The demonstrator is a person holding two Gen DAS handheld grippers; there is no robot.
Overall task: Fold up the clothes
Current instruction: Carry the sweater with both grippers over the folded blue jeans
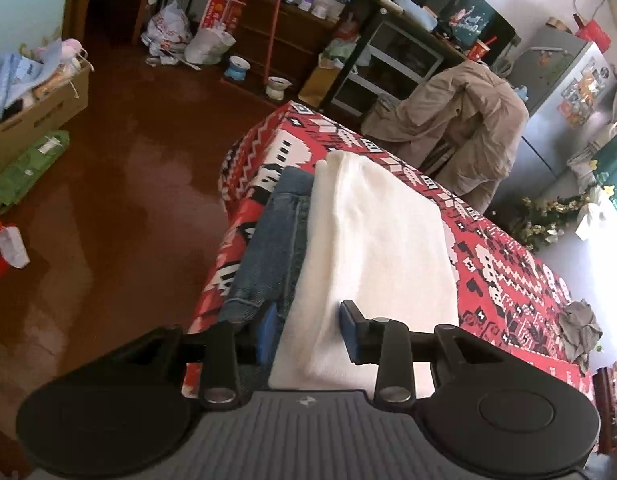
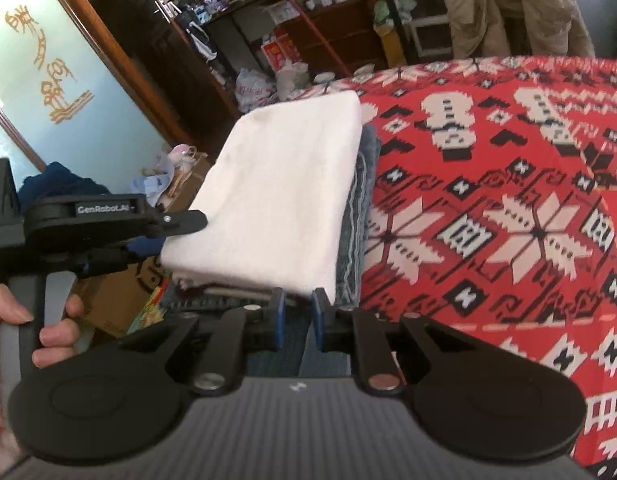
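In the left wrist view, the folded blue denim garment (image 1: 268, 236) lies left of centre on the desk covered by a red, white and black patterned cloth (image 1: 508, 276). The folded white cloth rectangle (image 1: 372, 240) rests on top of it, offset to the right so a strip of denim shows. The stack's long axis runs straight away from the left hand-held gripper (image 1: 308, 330), up the frame. This hand-held gripper is partly open. Its blue pads straddle the near left part of the white cloth, one pad beside the denim edge, the other on the white surface. Whether they pinch anything cannot be told. A small crumpled grey cloth (image 1: 579, 330) sits at the far right, well apart.

In the right wrist view, a hand (image 2: 36, 328) at the lower left grips the other tool. The white rectangle fills the centre-left, denim showing along its right side. The right hand-held gripper (image 2: 298, 318) stands at the near corner, narrowly open, with white fabric seemingly hanging into the gap; a firm hold is not clear.

Both tools sit at the near short edge. This fits either setting down a finished stack or gripping for another fold.
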